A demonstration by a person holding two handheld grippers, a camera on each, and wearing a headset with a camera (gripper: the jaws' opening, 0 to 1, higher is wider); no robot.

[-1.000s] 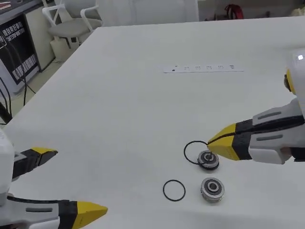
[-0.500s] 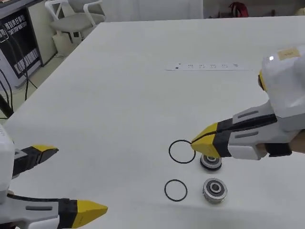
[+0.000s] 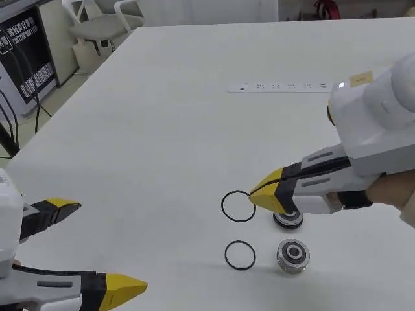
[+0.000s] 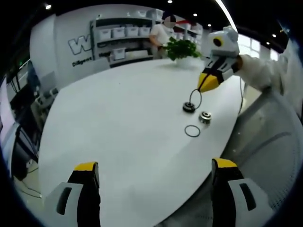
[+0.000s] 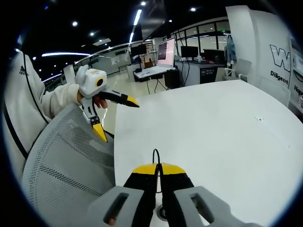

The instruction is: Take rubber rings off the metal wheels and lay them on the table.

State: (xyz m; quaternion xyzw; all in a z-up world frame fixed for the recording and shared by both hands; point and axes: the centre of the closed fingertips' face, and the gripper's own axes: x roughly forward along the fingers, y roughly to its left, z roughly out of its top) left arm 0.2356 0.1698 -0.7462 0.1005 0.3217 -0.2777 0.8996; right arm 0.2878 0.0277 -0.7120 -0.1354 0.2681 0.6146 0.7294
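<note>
White tabletop spreads wide before us, with a long flat white strip lying far across it and pale chairs standing past its far left corner. We hold the right gripper low over the near right part of the table. Its yellow-tipped jaws are pressed together on the edge of a thin black rubber ring. In the left gripper view this pinched ring hangs from the tips as a loop, and its lower end comes down close to the first metal wheel. We cannot tell whether it touches that wheel. The wheel sits on the table just beneath the right gripper's jaws and is partly covered by them in the head view. A second metal wheel stands just nearer to us, bare of rubber as far as we can see. A loose rubber ring lies flat on the table beside it, to its left and apart from it. Our left gripper hovers well apart from all this at the near left edge of the table, its jaws spread wide with nothing between them. In the right gripper view it shows in front of a grey mesh chair back.
</note>
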